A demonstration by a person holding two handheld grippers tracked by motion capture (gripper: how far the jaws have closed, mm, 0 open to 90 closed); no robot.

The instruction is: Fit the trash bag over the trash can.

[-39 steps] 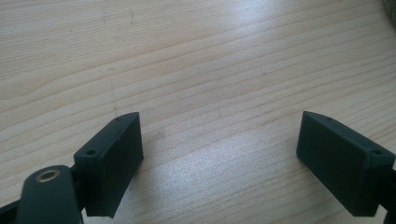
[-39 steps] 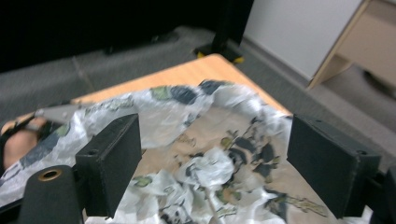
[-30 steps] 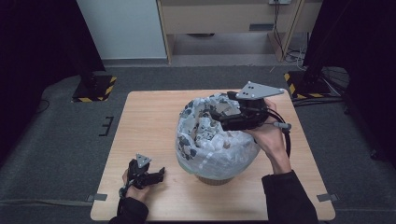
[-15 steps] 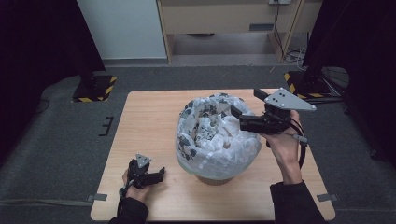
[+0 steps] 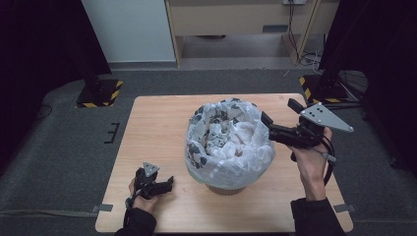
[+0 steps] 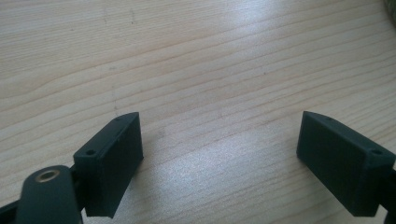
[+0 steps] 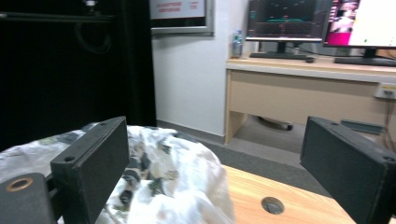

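Bag lining judged mostly done; rim on right side left to tidy.
White black-patterned plastic bag (image 5: 228,140) is draped over tan round basket (image 5: 226,188) mid-table. Right gripper (image 5: 269,129), jaws just opened and empty, is beside its right rim; left gripper (image 5: 167,184) rests released near-left on wooden table (image 5: 152,123).

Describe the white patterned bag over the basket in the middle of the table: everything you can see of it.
The bag is thin, crinkly white plastic with dark printed patches. It is draped over a round basket, whose tan base shows below its hem, and is pushed down inside as a liner, leaving a hollow at the top. It stands upright near the middle of the wooden table. The right tool hovers at its right edge, jaws open with nothing between them; whether it touches the plastic I cannot tell.
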